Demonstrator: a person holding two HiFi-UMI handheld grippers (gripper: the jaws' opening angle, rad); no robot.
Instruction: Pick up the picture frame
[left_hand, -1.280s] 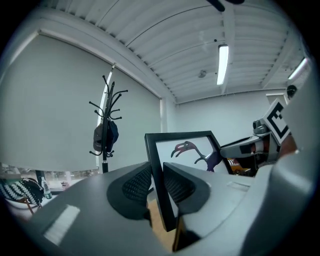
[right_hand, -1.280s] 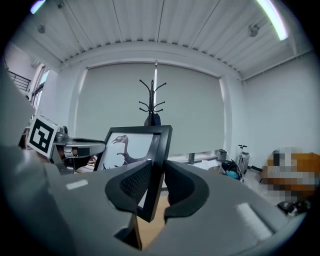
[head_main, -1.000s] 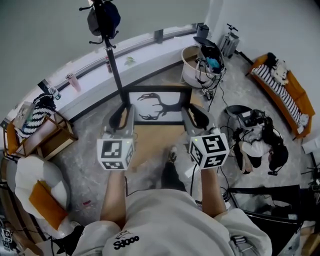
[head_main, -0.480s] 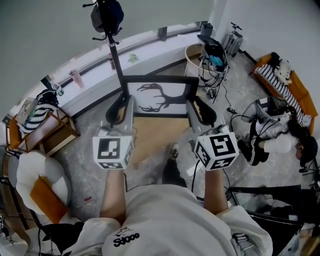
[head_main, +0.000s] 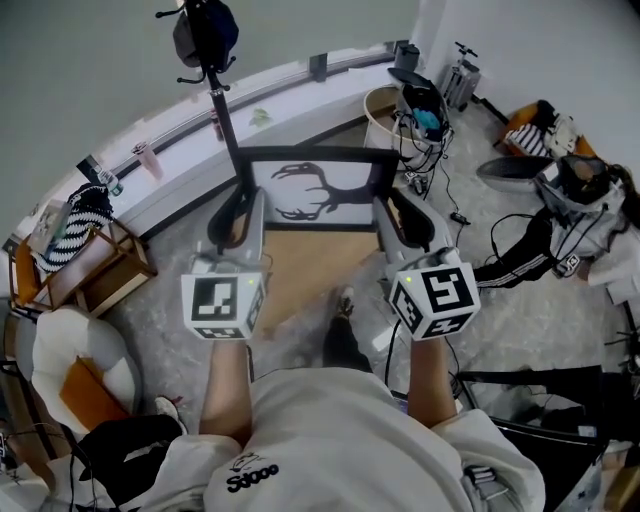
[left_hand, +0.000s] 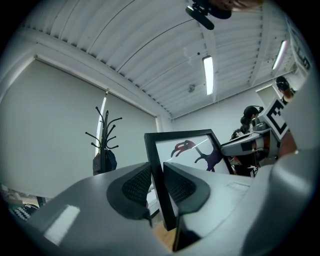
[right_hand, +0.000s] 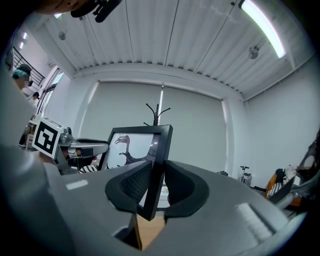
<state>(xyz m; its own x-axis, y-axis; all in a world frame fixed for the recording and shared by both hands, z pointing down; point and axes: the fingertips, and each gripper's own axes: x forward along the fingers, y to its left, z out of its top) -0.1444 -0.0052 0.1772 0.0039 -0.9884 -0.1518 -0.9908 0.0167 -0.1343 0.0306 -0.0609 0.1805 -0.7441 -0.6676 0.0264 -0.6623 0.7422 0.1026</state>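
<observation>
Above the floor (head_main: 170, 300), left gripper (head_main: 241, 207) and right gripper (head_main: 394, 208) fingers (left_hand: 136, 183) pinch opposite sides of the picture frame (head_main: 312, 190).

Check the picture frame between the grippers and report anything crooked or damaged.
Nothing stands out. The picture frame hangs roughly level, left gripper on its left edge, right gripper on its right edge; no cracks show.

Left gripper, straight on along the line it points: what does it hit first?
The left gripper is shut on the picture frame, at its left edge. Beyond that, probably the pale wall. The coat rack stands just left of the line, but depth is unclear.
</observation>
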